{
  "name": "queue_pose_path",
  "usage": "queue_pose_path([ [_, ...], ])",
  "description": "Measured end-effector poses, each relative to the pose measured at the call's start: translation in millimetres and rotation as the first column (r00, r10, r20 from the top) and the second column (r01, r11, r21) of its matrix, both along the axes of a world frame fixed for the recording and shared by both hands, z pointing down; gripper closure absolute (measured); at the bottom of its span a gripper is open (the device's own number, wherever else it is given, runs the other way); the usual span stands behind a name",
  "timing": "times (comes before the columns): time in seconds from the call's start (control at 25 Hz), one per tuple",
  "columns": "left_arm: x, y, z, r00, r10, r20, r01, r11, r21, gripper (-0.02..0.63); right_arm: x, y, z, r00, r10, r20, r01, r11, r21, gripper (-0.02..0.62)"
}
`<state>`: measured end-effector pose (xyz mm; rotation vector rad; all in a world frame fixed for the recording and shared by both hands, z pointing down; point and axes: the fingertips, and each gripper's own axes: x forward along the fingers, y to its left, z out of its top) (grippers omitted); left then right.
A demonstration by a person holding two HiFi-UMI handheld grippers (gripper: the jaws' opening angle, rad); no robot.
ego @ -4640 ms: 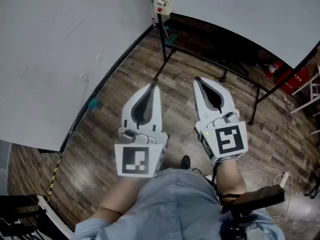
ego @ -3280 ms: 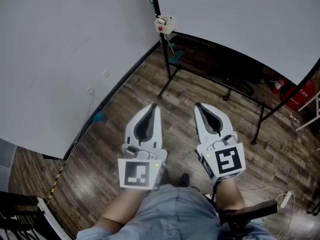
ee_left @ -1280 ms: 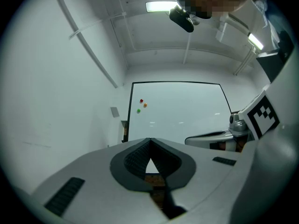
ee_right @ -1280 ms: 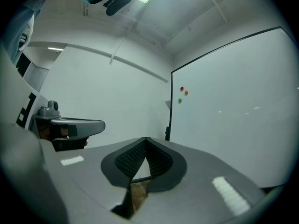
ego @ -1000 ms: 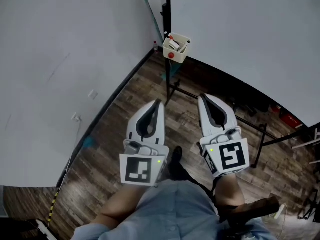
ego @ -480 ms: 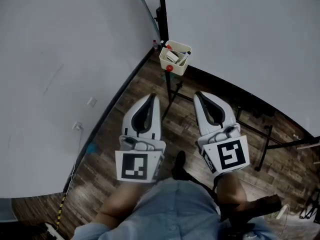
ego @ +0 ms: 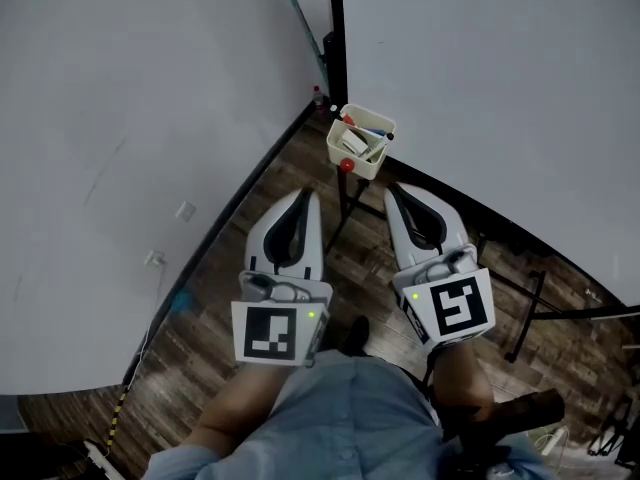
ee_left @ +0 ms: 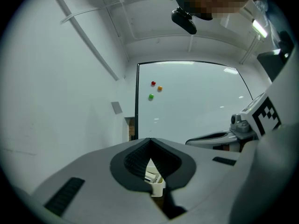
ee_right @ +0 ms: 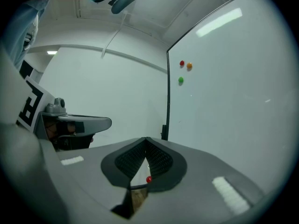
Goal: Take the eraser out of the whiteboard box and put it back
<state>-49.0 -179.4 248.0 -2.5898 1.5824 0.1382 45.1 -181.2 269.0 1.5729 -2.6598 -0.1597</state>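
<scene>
Wall: a plain grey wall (ego: 120,118) was on the left, with nothing on it to pick up.
Left tool: the left tool (ego: 306,200) was pressed together and had nothing in it. It pointed at the box and was near it, but did not touch it.
Box: a small cream box (ego: 370,166) hung on the black post (ego: 335,38) at the edge of the board. It was just ahead of both tools, between their tips.
Eraser: a white block (ego: 352,143) lay inside the box next to some pens (ego: 372,133). I think it was the eraser. It was not out yet.
Right tool: the right tool (ego: 393,192) was pressed together too, and it was empty. It was also near the box and not touching it.
Board: the big white board (ego: 500,88) filled the right side.
What could go wrong: a tool pushed in while closed could bump the box and make it swing or tip.
Another risk: the pens were packed close to the eraser, so a tool might pinch a pen by mistake.
Last risk: a weak pinch on the eraser's edge could let it drop to the floor (ego: 250,258).
</scene>
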Motion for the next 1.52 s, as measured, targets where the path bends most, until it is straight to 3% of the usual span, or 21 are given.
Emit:
queue_pose_path([
  [0.52, -14.3, -77.6, 2.1, 0.999, 0.037, -0.032, -0.037, 0.999, 0.001, 0.603, -18.0, -78.6, 9.0, 0.998, 0.014, -0.059, -0.016, 1.000, -0.027, 0.591],
  [0.76, -15.4, -121.5, 6.7, 0.996, 0.071, -0.050, -0.072, 0.997, -0.016, 0.603, -25.1, -114.3, 26.7, 0.996, 0.021, -0.086, -0.029, 0.996, -0.085, 0.572],
  [1.0, -4.0, -152.7, 19.5, 0.992, 0.113, -0.050, -0.116, 0.992, -0.049, 0.603, -27.4, -138.9, 49.9, 0.992, -0.008, -0.123, -0.011, 0.988, -0.154, 0.510],
  [1.52, -8.8, -202.7, 52.7, 0.992, 0.118, -0.043, -0.122, 0.984, -0.131, 0.603, -42.3, -175.0, 105.0, 0.974, -0.094, -0.207, 0.023, 0.946, -0.322, 0.439],
])
